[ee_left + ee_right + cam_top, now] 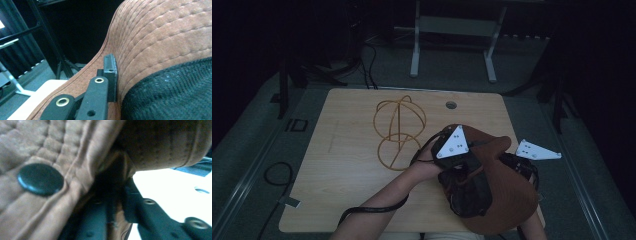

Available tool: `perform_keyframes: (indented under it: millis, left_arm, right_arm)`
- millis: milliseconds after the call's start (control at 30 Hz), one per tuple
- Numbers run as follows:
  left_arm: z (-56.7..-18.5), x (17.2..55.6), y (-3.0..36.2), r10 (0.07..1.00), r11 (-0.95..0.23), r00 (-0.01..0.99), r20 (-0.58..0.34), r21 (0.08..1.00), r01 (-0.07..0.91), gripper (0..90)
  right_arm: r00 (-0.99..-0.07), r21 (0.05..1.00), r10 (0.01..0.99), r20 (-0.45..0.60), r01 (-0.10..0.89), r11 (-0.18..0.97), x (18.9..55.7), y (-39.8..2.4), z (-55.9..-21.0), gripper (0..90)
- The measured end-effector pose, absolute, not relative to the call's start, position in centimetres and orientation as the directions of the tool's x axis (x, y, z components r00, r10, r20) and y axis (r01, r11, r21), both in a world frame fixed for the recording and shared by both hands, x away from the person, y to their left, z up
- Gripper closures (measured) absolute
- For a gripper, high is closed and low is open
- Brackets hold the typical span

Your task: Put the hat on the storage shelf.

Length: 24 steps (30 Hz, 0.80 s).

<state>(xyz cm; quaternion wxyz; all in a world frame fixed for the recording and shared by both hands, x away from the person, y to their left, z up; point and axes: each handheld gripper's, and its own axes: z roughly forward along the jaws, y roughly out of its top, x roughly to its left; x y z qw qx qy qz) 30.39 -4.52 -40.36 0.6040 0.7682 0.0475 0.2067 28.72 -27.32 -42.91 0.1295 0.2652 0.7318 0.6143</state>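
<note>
High view: a brown hat (507, 195) lay at the near right corner of the wooden table (352, 165), its brim spreading toward the table's near edge and its black lining (469, 192) turned up toward the camera. The left gripper (453, 145), carrying a grey three-cornered plate, sat at the hat's left side near the far end of the brim; the person's left hand (424, 167) came in from below, holding it. The right gripper (532, 155), also topped by a grey plate, sat at the hat's right side. Farther left on the table, well apart from the hat, stood a wire stand (398, 131) — two rounded yellow wire forms, one beyond the other. A small round hole (451, 105) marked the table's far edge.

Left gripper view: the jaws were closed on the quilted brim of the hat (155, 37), one black pad pressed flat against the stitched brown fabric, with the black lining (170, 92) just beside it.

Right gripper view: the jaws were clamped on a folded edge of the hat (75, 170) — brown cloth was pinched in the narrow gap between them. A dark round button (40, 179) sat on the fabric to the left of the grip, and the pale table (170, 185) lay beyond.
</note>
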Motion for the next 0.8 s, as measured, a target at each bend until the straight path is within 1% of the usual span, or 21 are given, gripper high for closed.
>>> perform_keyframes:
  millis: [100,167,233,333,433,500,633,800]
  left_arm:
    - [-40.2,30.3,-4.5,0.316,-0.258,0.913,0.259,0.949,-0.18,83.2]
    - [-39.9,30.4,-4.3,0.31,-0.257,0.914,0.262,0.949,-0.185,78.9]
    - [-39.7,30.5,-3.9,0.312,-0.256,0.914,0.26,0.949,-0.182,71.0]
    - [-39.4,30.5,-3.4,0.327,-0.25,0.908,0.264,0.95,-0.186,62.9]
    - [-39.1,30.4,-3.1,0.338,-0.263,0.9,0.275,0.946,-0.191,59.0]
    - [-39.0,30.3,-2.9,0.345,-0.265,0.895,0.284,0.944,-0.197,58.1]
    - [-38.9,30.2,-2.6,0.37,-0.29,0.88,0.299,0.937,-0.196,54.8]
    - [-39.1,30.4,-1.4,0.402,-0.292,0.876,0.268,0.944,-0.155,50.7]
  right_arm:
    - [-0.826,0.967,0.543,0.153,0.238,0.09,28.6,-27.4,-42.9,87.6]
    - [-0.829,0.966,0.534,0.167,0.245,0.078,28.5,-27.6,-42.8,88.0]
    - [-0.829,0.966,0.532,0.173,0.247,0.07,28.4,-27.7,-42.6,88.1]
    - [-0.828,0.968,0.532,0.177,0.243,0.056,28.3,-28.1,-42.2,88.2]
    - [-0.827,0.973,0.531,0.184,0.23,0.021,28.3,-28.7,-41.6,88.3]
    - [-0.825,0.975,0.533,0.186,0.224,0.006,28.2,-29.0,-41.2,88.3]
    - [-0.819,0.979,0.549,0.171,0.206,0.003,28.0,-29.3,-40.4,88.3]
    - [-0.815,0.98,0.549,0.184,0.197,-0.037,28.2,-30.1,-39.7,88.3]
